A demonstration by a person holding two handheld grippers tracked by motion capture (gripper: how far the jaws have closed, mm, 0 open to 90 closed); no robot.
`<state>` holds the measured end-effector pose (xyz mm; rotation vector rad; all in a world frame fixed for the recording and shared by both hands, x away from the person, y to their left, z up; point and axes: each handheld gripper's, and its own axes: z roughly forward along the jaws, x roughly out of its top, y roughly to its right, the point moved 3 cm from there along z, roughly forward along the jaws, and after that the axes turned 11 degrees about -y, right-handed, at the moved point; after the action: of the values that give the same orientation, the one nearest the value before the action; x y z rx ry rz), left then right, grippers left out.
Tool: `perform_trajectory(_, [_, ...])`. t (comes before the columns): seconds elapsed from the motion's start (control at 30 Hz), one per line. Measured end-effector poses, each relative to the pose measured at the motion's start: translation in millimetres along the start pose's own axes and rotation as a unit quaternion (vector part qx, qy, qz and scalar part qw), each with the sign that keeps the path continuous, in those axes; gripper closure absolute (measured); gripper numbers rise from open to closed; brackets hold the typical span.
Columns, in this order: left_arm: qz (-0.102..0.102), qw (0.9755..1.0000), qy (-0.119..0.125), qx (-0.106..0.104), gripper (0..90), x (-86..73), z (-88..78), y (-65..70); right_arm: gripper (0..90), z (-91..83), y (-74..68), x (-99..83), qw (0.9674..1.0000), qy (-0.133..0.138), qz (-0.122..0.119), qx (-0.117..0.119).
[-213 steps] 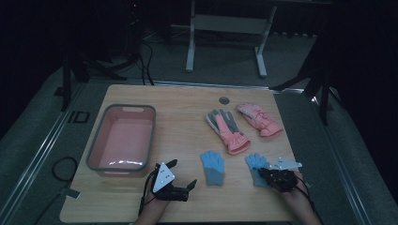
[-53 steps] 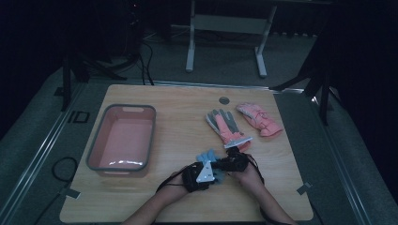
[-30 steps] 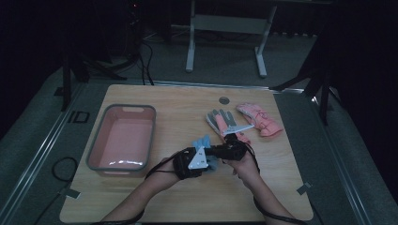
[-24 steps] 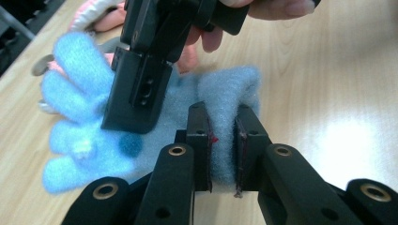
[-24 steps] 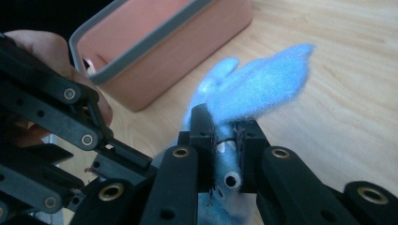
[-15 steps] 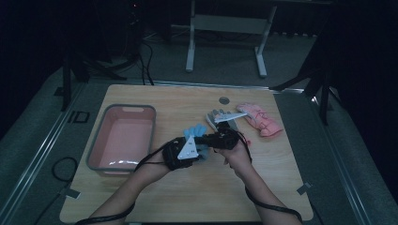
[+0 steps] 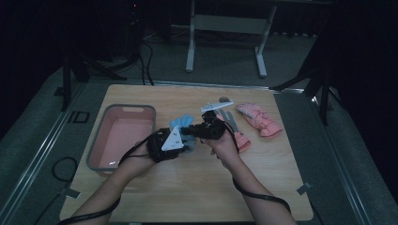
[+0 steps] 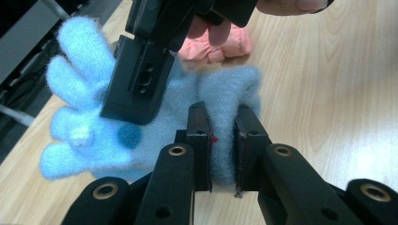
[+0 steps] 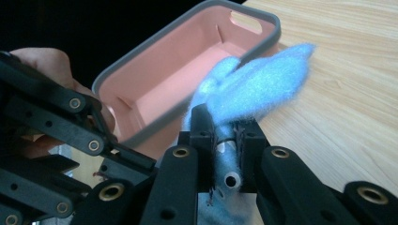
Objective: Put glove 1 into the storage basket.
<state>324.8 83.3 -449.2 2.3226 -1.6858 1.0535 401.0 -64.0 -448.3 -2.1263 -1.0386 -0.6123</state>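
Both grippers hold the light blue gloves [image 7: 184,123] above the tabletop [image 7: 197,187], near its middle and just to the right of the pink tub [image 7: 123,136].

Left gripper [image 8: 221,140]: the jaws are closed on a fold of blue fleece near the cuff. In the left gripper view the fabric is pinched flat between the two pads, and the glove fingers spread away to the left. A pink glove [image 8: 220,47] lies on the wood behind the blue fleece.

Right gripper [image 9: 224,136]: the jaws are closed on blue fleece as well. In the right gripper view the fabric rises from between the pads and points toward the rim of the pink tub. The tub stands near the left edge of the tabletop with its long side parallel to that edge.

In the high view, the two grippers sit close together, the left gripper at the left and the right gripper [image 7: 209,129] at the right. Two pink gloves [image 7: 258,118] lie toward the far right corner of the tabletop, well apart from the tub.
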Motion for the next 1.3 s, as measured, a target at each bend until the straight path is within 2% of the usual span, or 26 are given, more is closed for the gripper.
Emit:
perform_trajectory(0.4, [-0.014, 0.9994, -0.007, 0.030, 80.0, -23.4, -30.2, -16.3, 81.3, 22.1, -21.8, 34.6, 0.9997, 0.001, -0.020, 0.016])
perform_trajectory(0.83, [-0.046, 0.9973, -0.020, 0.053, 80.0, -69.0, -60.6, -32.4, 81.2, 67.3, -51.7, 70.4, 0.9983, -0.005, -0.043, 0.037])
perform_trajectory(1.1, [-0.067, 0.9955, -0.033, 0.059, 80.0, -103.2, -68.0, -37.0, 81.2, 103.2, -64.9, 80.6, 0.9975, -0.014, -0.043, 0.055])
perform_trajectory(1.3, [-0.074, 0.9946, -0.051, 0.052, 79.9, -121.7, -57.4, -37.3, 81.1, 129.6, -61.4, 76.7, 0.9971, -0.030, -0.034, 0.062])
